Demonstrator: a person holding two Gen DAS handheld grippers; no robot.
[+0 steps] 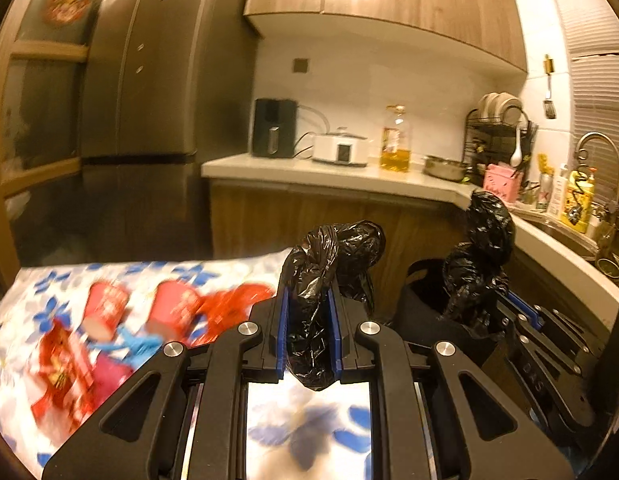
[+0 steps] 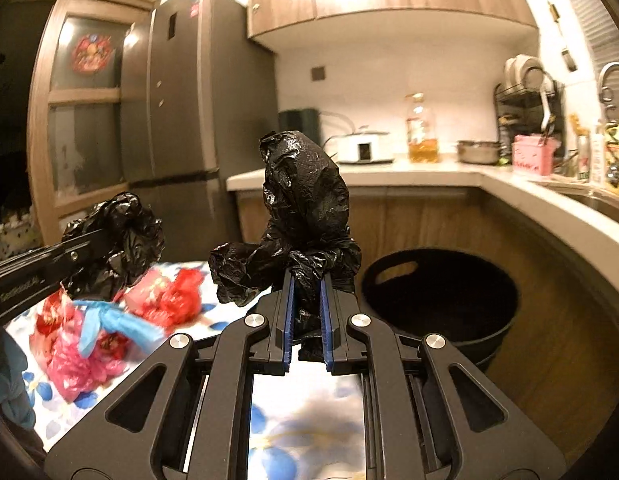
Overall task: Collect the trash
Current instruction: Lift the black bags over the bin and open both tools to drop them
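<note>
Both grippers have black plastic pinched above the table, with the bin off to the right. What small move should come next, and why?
Probably draw the two grips apart to spread the black trash bag open. The left gripper and right gripper each pinch a bunched part of it, so no mouth shows. The red wrappers lie uncollected on the floral tablecloth, and the black bin looks unlined.

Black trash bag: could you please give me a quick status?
Both tools, left and right, shut on black trash bag. Bag bunched, unopened. Black bin empty, nothing blocking it.
</note>
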